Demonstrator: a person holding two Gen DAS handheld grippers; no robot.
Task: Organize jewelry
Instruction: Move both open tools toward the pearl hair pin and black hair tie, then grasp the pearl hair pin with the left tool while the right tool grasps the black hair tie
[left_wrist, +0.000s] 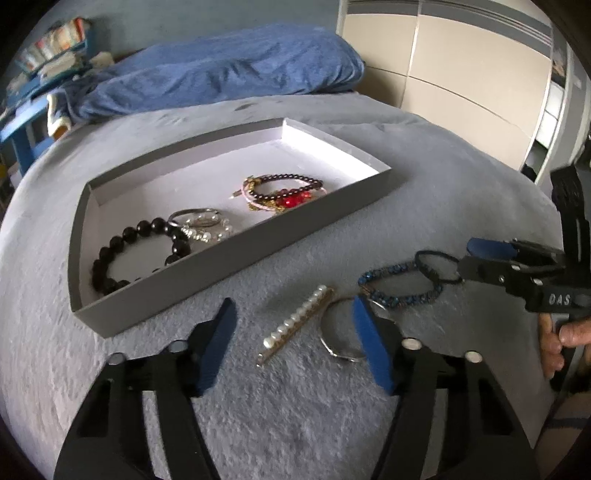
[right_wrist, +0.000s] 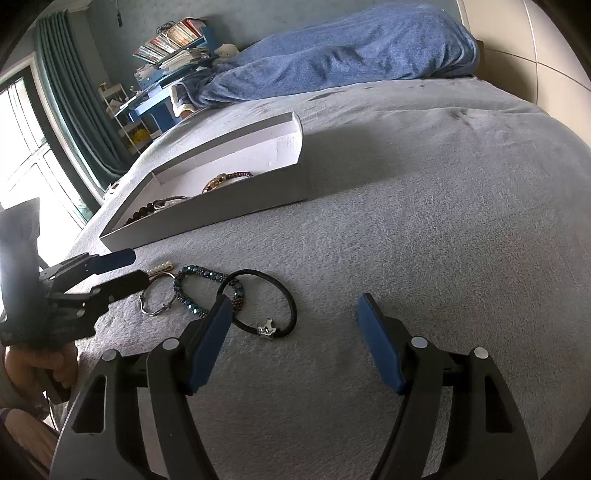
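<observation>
Grey bed (left_wrist: 424, 177): several bracelets lie in our box (left_wrist: 236, 254); pearl clip (left_wrist: 295, 325) sits between our open left tongs (left_wrist: 291, 332); right tongs (right_wrist: 291, 332) gape empty.

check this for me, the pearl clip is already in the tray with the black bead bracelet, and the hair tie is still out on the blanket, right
Not quite. The pearl clip is not in the tray; it lies on the blanket in front of it, between the left tool's fingers, as the left wrist view shows. The black bead bracelet is in the tray, and the hair tie is still on the blanket.
</observation>
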